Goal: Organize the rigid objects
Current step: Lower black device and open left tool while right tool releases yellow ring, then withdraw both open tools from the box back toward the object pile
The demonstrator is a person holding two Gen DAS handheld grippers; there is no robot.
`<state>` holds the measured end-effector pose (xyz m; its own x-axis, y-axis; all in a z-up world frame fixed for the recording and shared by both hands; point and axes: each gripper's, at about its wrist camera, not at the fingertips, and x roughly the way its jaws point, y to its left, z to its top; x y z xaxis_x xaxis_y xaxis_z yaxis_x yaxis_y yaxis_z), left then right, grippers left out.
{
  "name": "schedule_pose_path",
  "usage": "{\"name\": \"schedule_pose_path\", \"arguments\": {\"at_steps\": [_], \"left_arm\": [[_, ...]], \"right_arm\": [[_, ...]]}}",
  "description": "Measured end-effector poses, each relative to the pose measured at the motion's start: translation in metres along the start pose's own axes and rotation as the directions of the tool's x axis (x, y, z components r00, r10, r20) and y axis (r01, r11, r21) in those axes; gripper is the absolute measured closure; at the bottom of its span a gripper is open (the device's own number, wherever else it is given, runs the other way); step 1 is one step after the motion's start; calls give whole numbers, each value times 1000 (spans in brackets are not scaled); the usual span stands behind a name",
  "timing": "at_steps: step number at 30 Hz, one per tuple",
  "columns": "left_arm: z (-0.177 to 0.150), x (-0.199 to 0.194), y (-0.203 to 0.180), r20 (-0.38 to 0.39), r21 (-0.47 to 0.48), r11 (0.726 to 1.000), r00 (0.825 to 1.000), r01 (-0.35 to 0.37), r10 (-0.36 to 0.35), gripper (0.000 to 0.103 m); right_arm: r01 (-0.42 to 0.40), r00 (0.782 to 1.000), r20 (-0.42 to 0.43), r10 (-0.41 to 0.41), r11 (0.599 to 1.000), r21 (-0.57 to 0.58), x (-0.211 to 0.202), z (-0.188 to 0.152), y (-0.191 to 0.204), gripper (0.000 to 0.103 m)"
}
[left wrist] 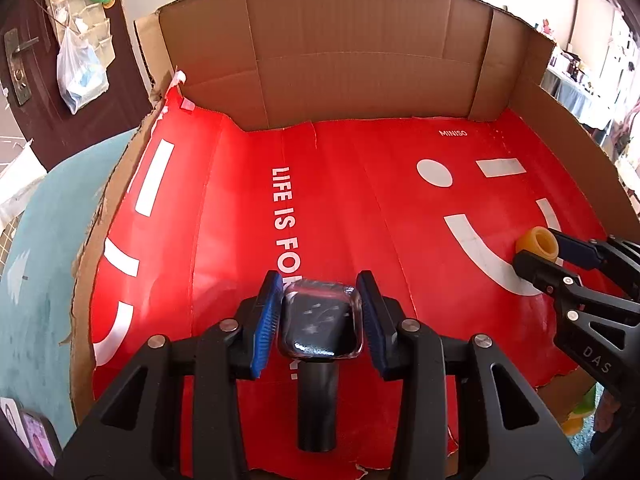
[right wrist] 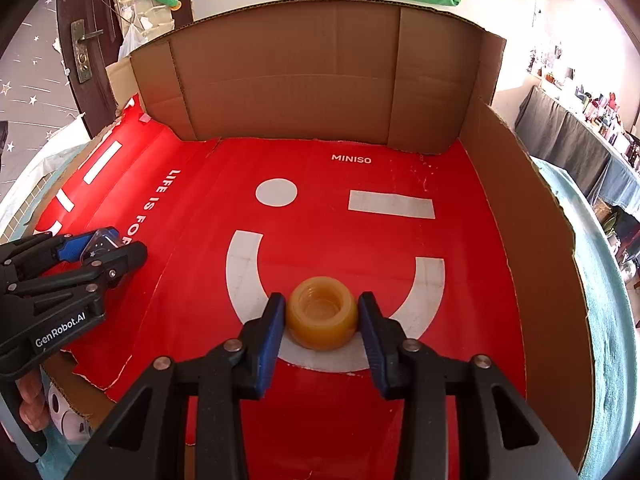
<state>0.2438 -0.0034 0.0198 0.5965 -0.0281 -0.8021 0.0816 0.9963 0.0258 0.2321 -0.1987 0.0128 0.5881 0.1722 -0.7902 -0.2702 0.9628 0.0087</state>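
We pinch a dark, clear-cased block (left wrist: 320, 320) in our left gripper (left wrist: 320, 316); at three o'clock, our right gripper (right wrist: 322, 320) clamps an amber ring (right wrist: 322, 318).

Bright daylight floods both fisheye views, blowing out the walls toward two o'clock. Glare streaks the glossy red sheet (left wrist: 328, 208) at ten o'clock (a white sheen along its creases) and glints off the clear case (left wrist: 320, 320). Straight cardboard (right wrist: 304, 80) edges bow; corners fall to black vignette. Focus holds centrally, softening at the rim.
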Motion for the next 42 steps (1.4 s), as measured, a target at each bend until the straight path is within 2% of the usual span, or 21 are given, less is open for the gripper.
{"name": "schedule_pose_path", "arguments": {"at_steps": [3, 5, 7, 10, 14, 20, 22, 31, 37, 42], "left_arm": [[2, 0, -3, 13, 20, 1000, 1000, -20, 19, 55], [2, -2, -4, 24, 30, 999, 999, -26, 25, 43], [2, -5, -4, 40, 37, 999, 999, -35, 34, 39], [1, -6, -2, 46, 31, 999, 999, -30, 29, 37], [2, -9, 2, 56, 12, 1000, 998, -28, 27, 32], [1, -20, 6, 79, -7, 999, 996, -39, 39, 32], [0, -25, 7, 80, -11, 999, 996, -45, 45, 32], [-7, -49, 11, 126, -27, 999, 991, -38, 41, 8], [-14, -70, 11, 168, -31, 999, 985, -43, 48, 1], [-20, -86, 9, 199, -37, 999, 980, -10, 17, 1]], "right_arm": [[-1, 1000, 0, 1, 1000, 1, 0, 0, 0, 62], [-1, 1000, 0, 1, 1000, 0, 0, 0, 0, 62], [1, 1000, 1, -1, 1000, -2, 0, 0, 0, 62], [-3, 1000, -1, 3, 1000, -1, 0, 0, -1, 61], [-2, 1000, -5, 2, 1000, 1, 0, 0, -4, 52], [-4, 1000, -1, 4, 1000, 12, -2, -2, -7, 45], [-9, 1000, 8, 9, 1000, 13, -6, -2, -7, 39], [-40, 995, 87, 40, 999, 5, -35, -4, 0, 10], [-63, 988, 145, 61, 998, 10, -56, -10, -1, 1], [-89, 971, 223, 84, 996, 14, -78, -16, -1, 0]]}}
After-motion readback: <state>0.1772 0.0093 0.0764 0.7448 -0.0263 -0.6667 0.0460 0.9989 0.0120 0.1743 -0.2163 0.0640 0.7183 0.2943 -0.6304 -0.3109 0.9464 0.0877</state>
